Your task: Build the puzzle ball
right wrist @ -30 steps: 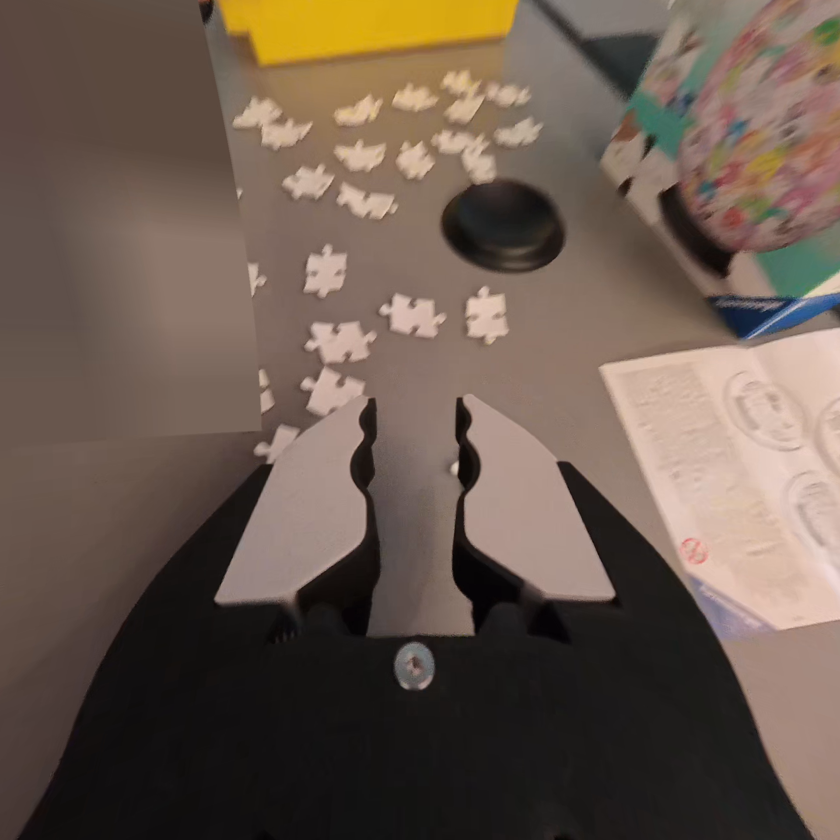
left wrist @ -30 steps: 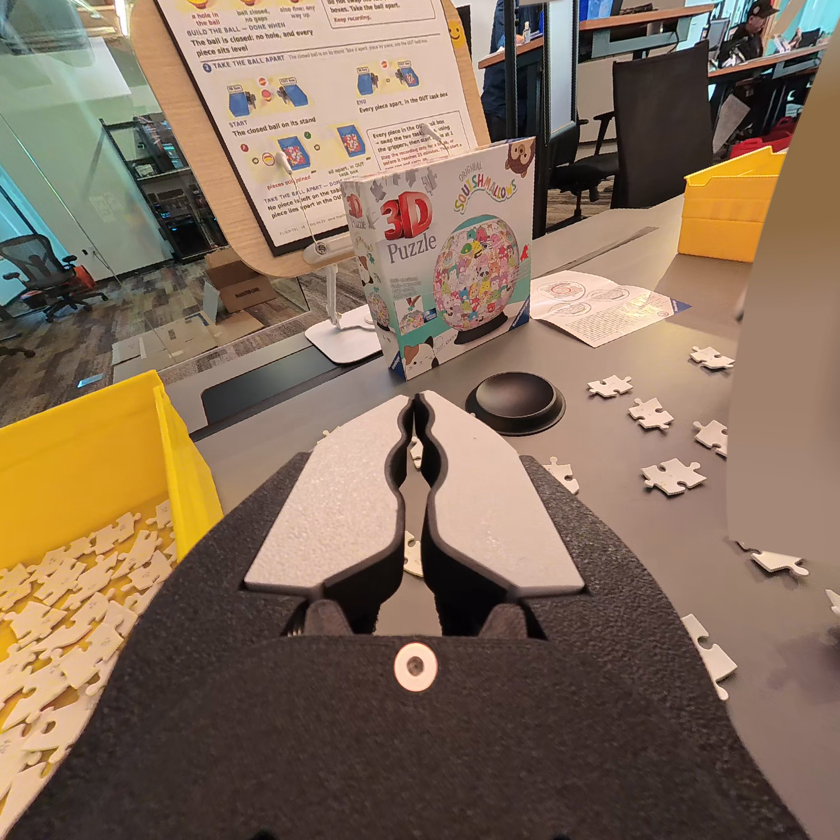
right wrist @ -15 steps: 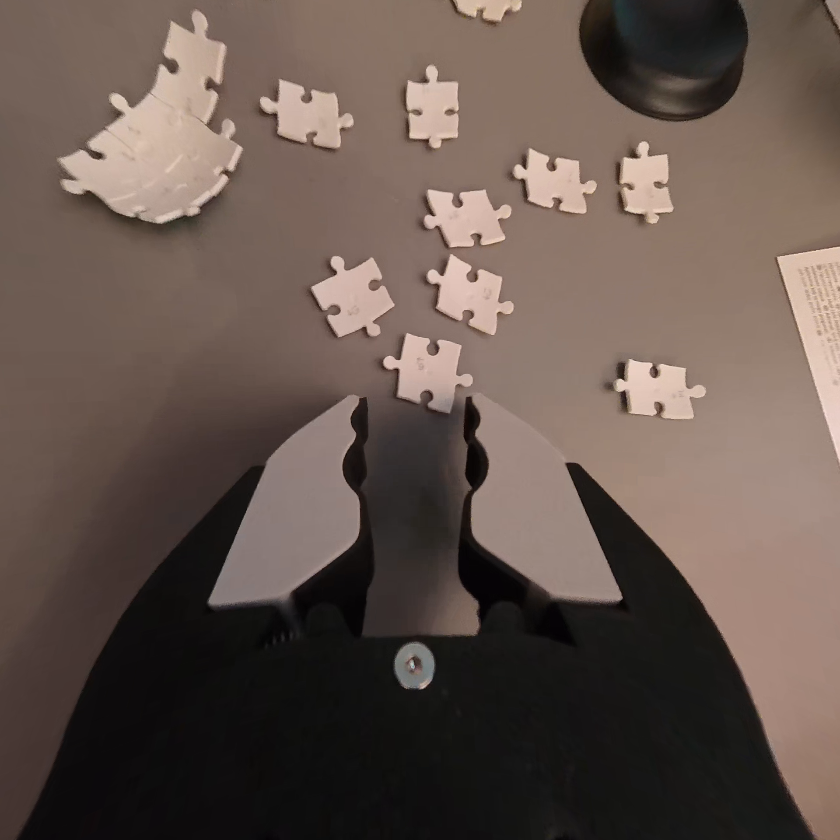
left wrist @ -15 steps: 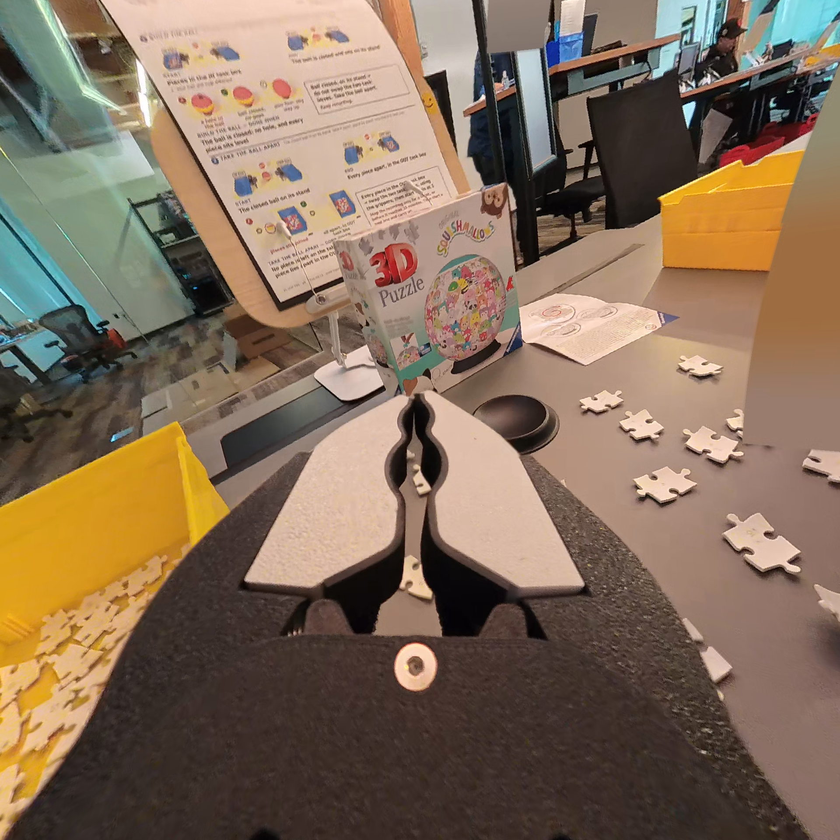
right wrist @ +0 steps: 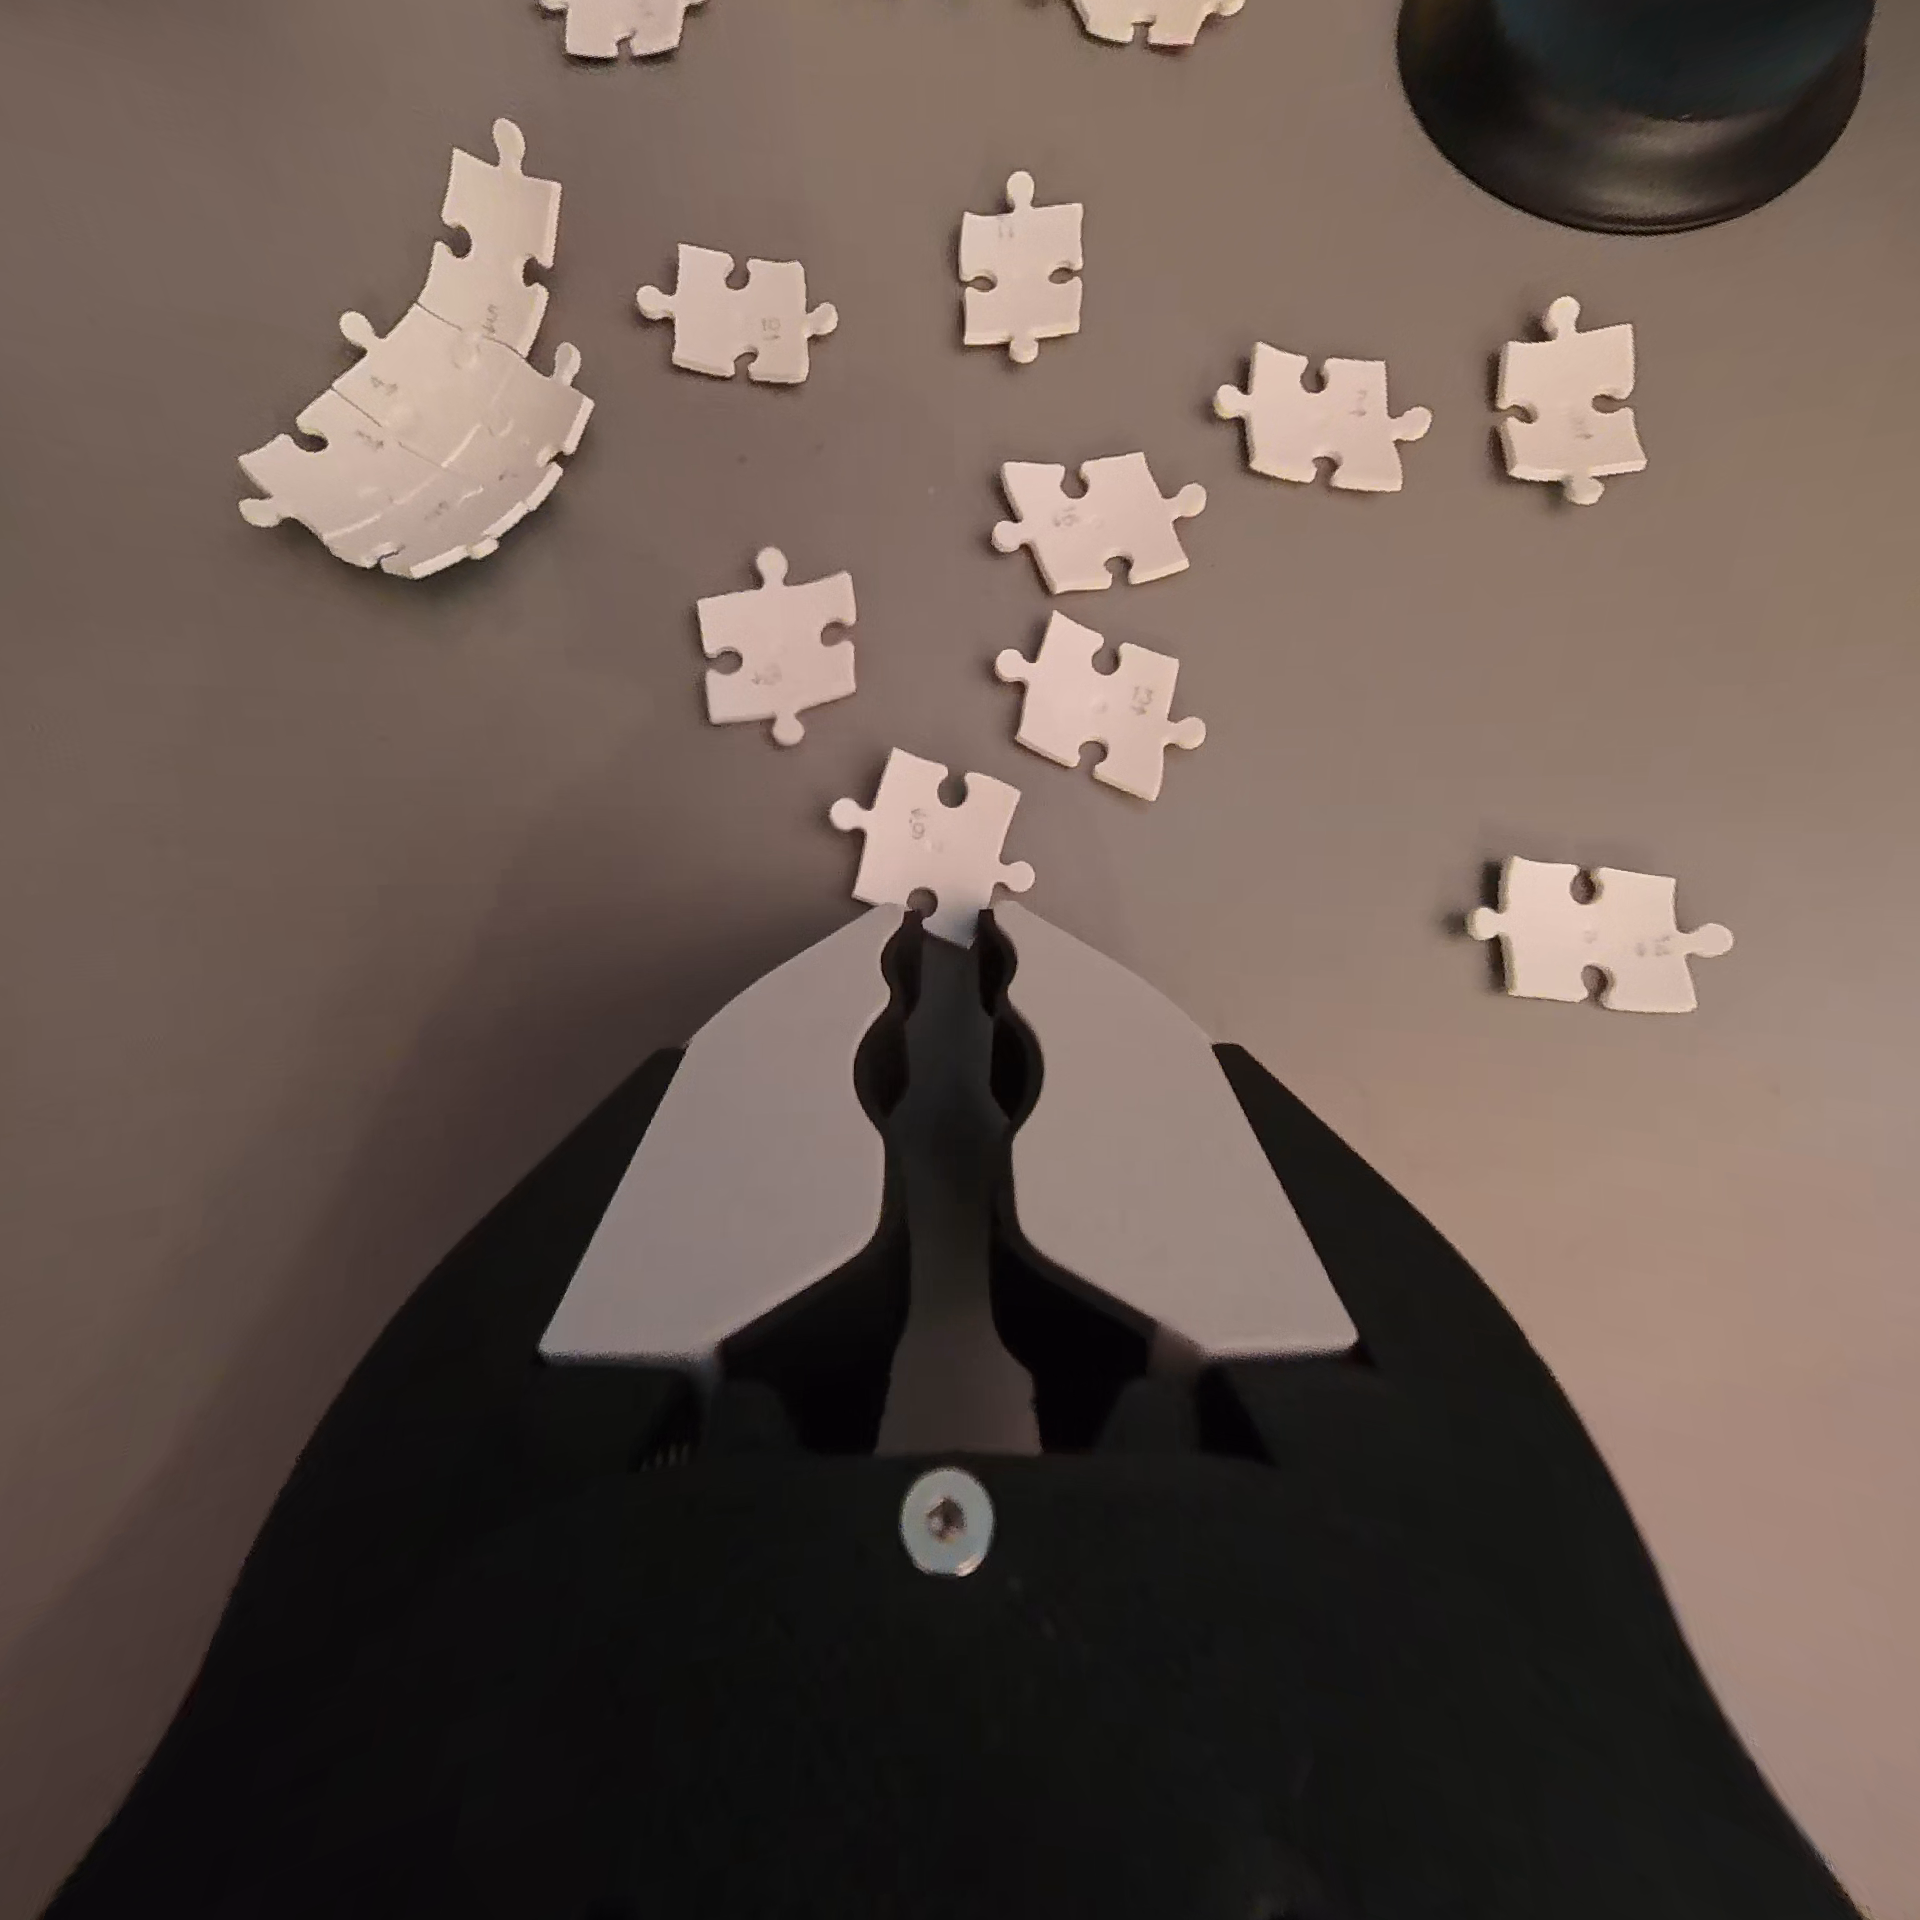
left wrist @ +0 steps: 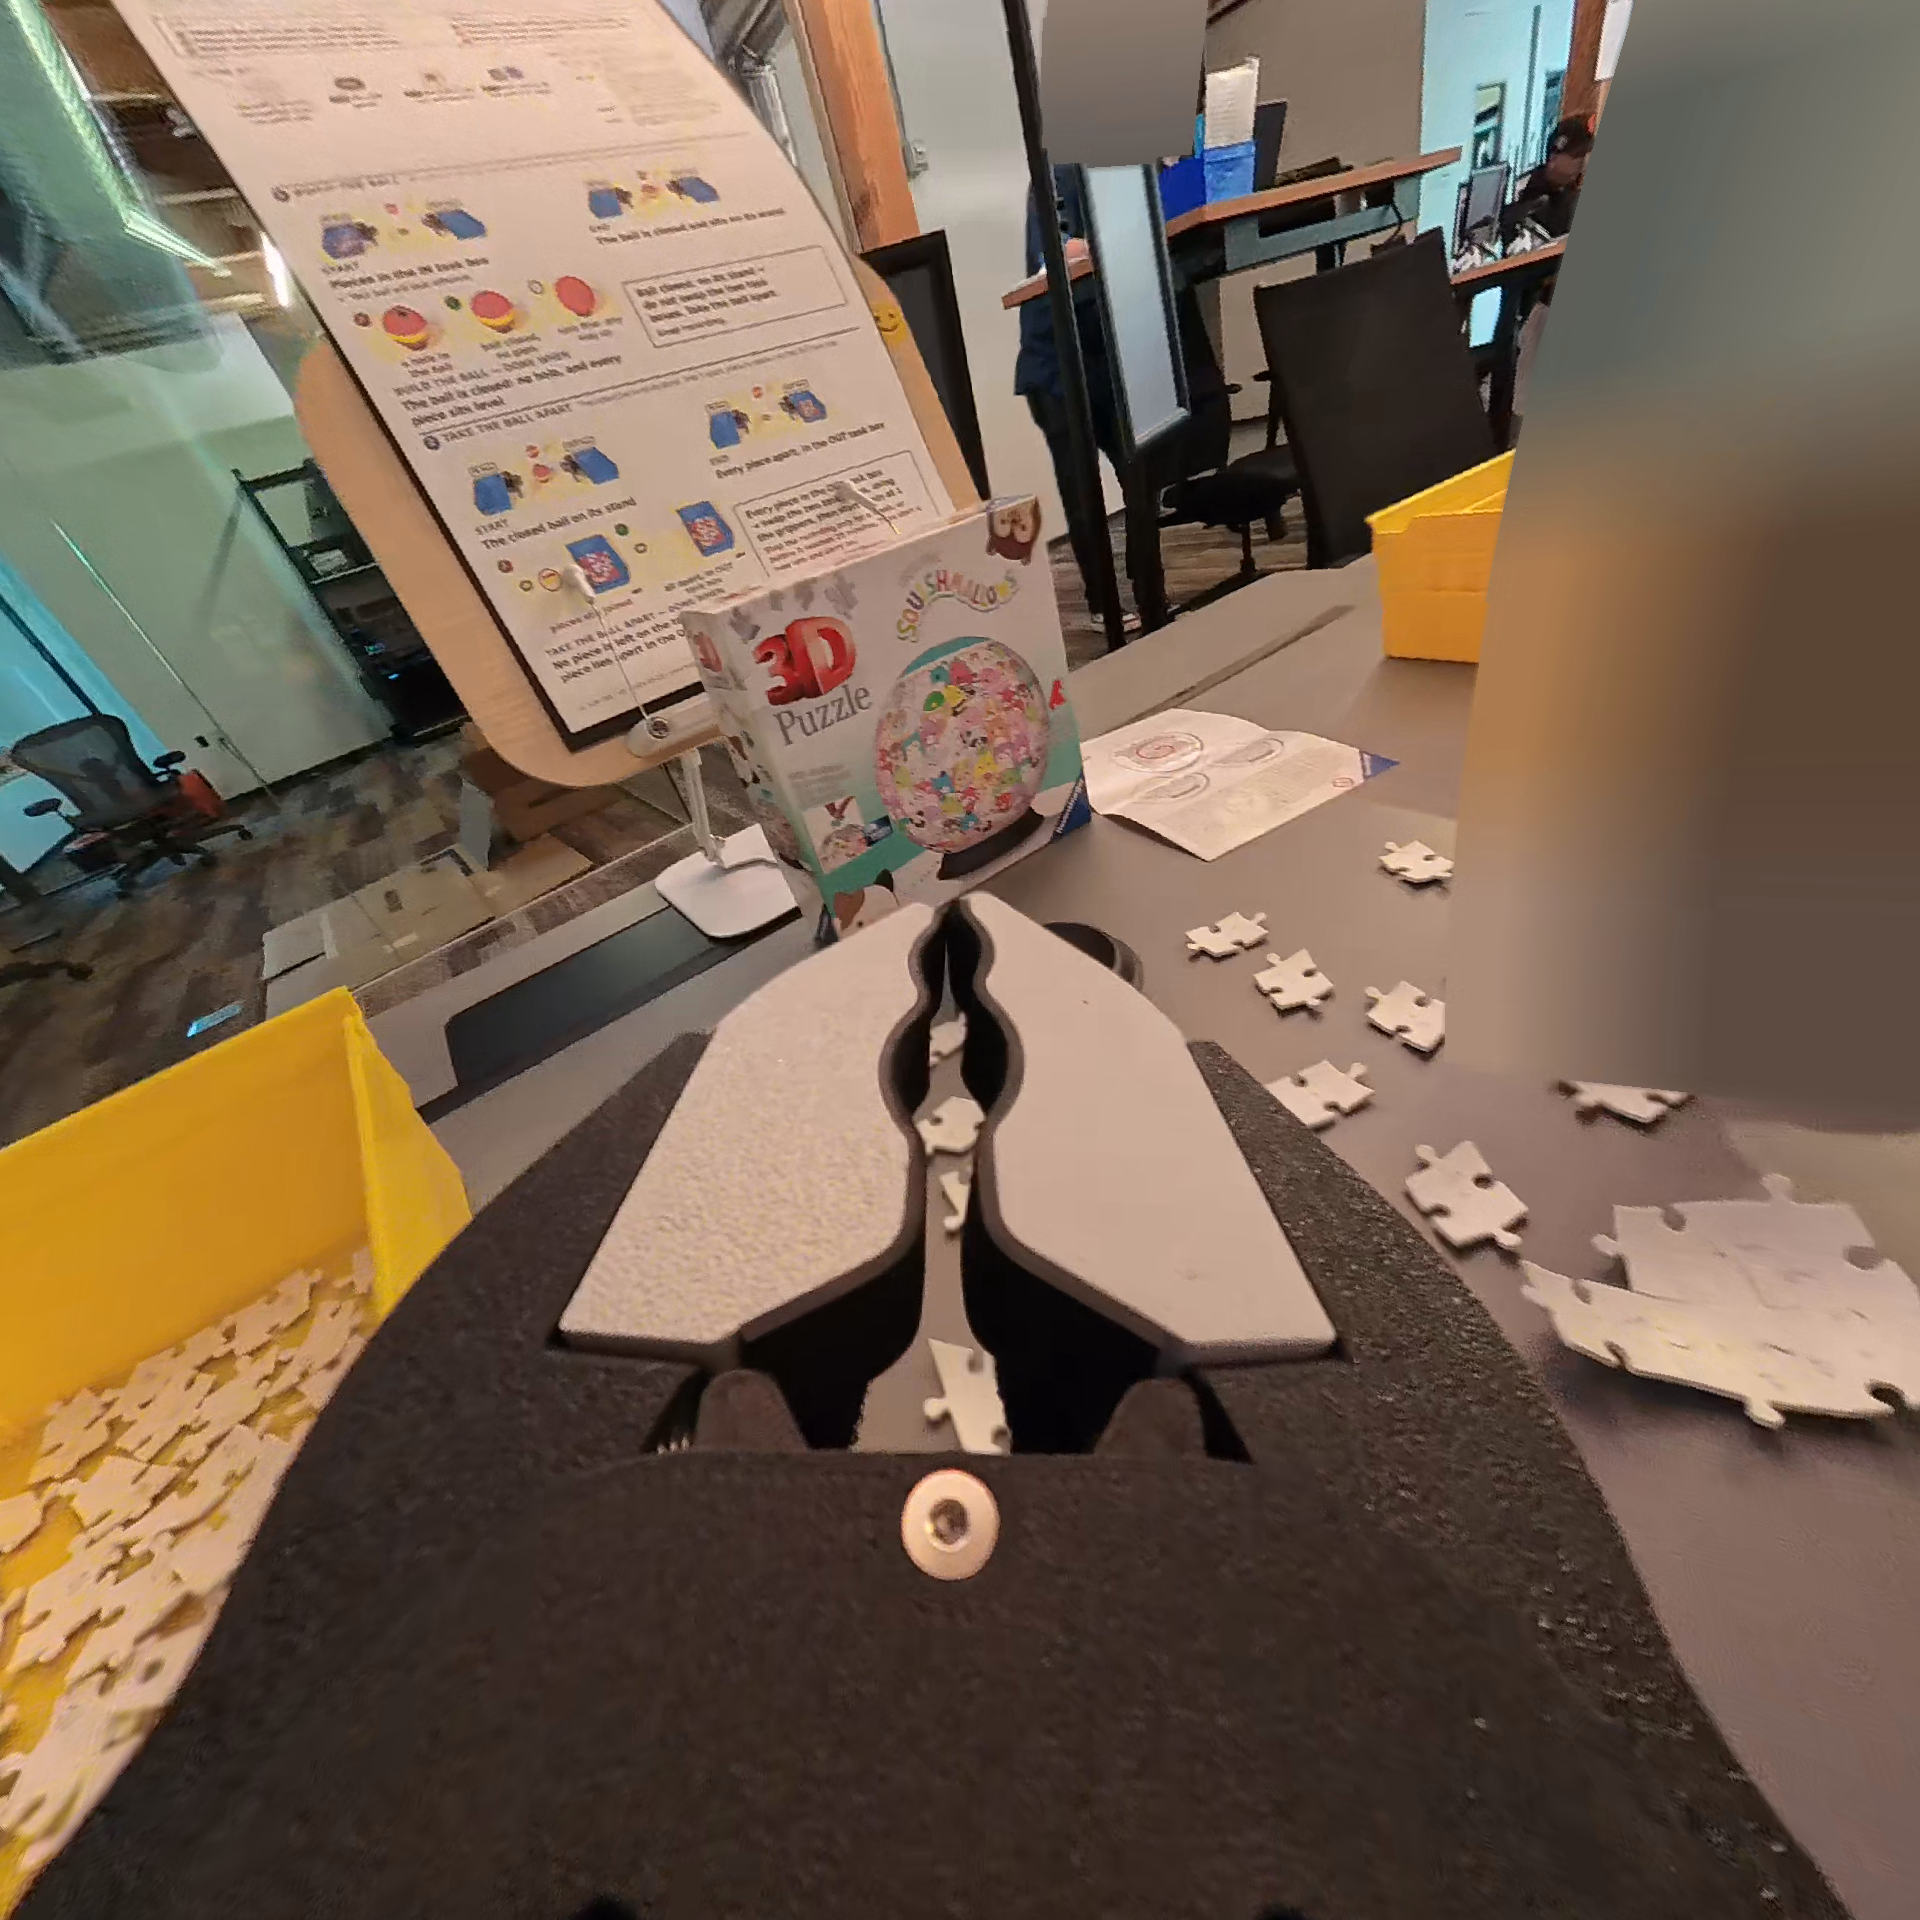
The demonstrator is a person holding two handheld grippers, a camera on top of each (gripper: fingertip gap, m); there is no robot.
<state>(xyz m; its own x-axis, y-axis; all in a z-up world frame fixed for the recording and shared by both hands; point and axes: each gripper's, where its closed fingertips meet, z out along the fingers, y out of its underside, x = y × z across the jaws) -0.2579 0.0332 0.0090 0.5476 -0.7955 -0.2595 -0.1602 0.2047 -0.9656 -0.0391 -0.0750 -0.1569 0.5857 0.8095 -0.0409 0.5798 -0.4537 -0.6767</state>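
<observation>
Yellow bin (left wrist: 197,1164) holds loose pieces (left wrist: 156,1455); left tongs (left wrist: 951,920) clenched (empty), right tongs (right wrist: 948,914) pinching a piece (right wrist: 933,836).

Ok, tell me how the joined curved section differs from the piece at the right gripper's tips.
The joined section is several pieces locked into a curved arc; the single piece is one, lying flat. The section lies apart, untouched; the right gripper has its jaws closed on the single piece's near edge. Both show white backs.
</observation>
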